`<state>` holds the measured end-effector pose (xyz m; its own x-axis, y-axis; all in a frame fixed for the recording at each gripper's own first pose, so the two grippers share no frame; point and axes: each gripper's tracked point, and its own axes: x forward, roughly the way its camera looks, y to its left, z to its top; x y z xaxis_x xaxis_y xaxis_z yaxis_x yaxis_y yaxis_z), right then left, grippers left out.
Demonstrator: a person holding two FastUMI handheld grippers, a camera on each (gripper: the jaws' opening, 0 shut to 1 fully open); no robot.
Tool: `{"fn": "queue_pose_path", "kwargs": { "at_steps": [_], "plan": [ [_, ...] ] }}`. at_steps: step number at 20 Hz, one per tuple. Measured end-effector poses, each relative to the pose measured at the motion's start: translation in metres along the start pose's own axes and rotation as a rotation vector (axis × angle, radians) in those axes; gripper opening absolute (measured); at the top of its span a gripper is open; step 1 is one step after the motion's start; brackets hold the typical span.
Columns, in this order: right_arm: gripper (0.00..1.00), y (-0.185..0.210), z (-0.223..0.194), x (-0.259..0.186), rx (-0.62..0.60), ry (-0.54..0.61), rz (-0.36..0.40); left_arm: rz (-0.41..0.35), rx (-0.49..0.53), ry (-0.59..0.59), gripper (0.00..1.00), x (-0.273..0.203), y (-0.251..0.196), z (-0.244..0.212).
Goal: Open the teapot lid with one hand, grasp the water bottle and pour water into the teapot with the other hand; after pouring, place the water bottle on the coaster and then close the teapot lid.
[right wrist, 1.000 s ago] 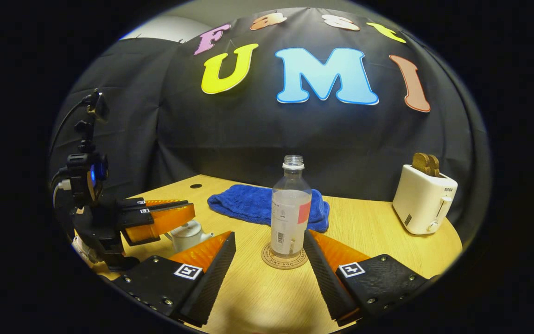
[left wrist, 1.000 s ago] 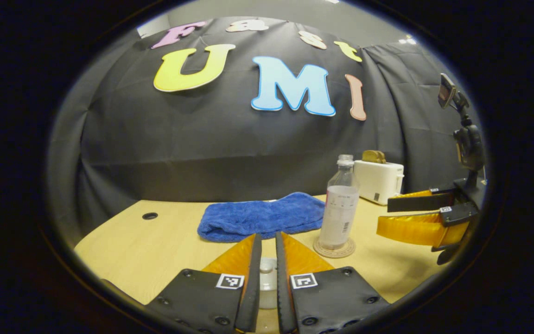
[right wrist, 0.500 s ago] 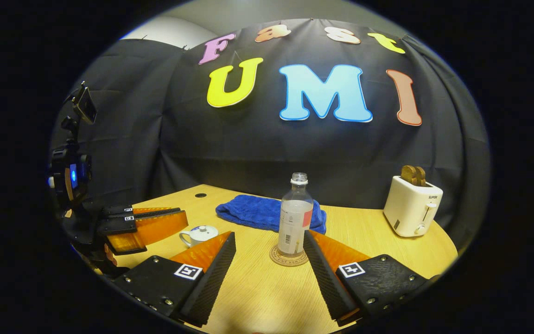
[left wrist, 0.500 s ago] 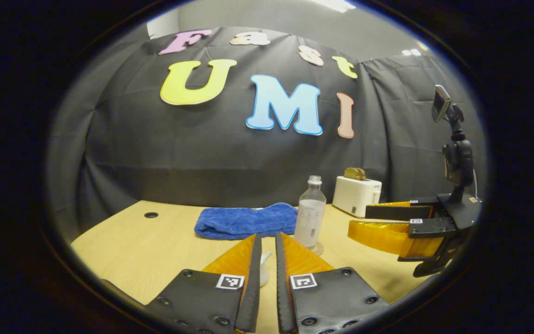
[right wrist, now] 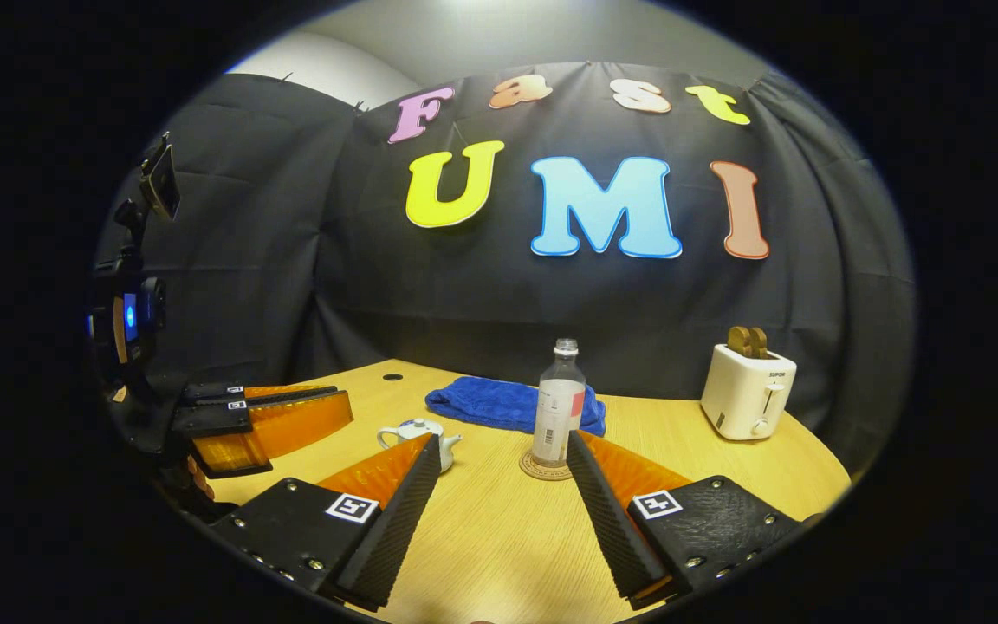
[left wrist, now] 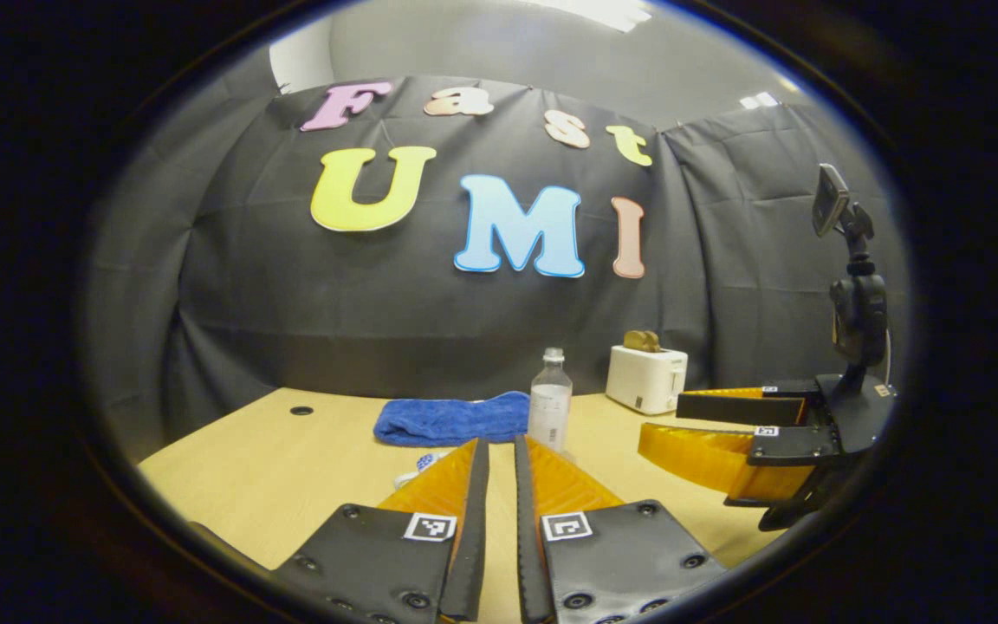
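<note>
The left gripper (left wrist: pixel 499 485) is seen nearly closed, nothing between its jaws. The right gripper (right wrist: pixel 503 498) is held wide; beyond the gap, untouched, stands the water bottle (right wrist: pixel 558 406) on the coaster (right wrist: pixel 542 468).

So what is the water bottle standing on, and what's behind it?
The water bottle stands upright on a round coaster on the table. Behind it lies a folded blue towel, partly covered by the bottle. The coaster's middle is hidden under the bottle's base.
</note>
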<state>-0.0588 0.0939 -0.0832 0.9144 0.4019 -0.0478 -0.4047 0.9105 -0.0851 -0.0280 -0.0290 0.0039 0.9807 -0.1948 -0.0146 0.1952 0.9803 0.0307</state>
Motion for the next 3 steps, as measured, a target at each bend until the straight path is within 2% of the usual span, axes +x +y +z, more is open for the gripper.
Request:
{"fn": "queue_pose_path", "kwargs": {
  "at_steps": [3],
  "plan": [
    [0.91,-0.0004,0.0025,-0.0114,0.003,-0.023,-0.013,-0.006,0.002,-0.013,0.22,-0.0080,-0.0078,0.0026]
  ]
}}
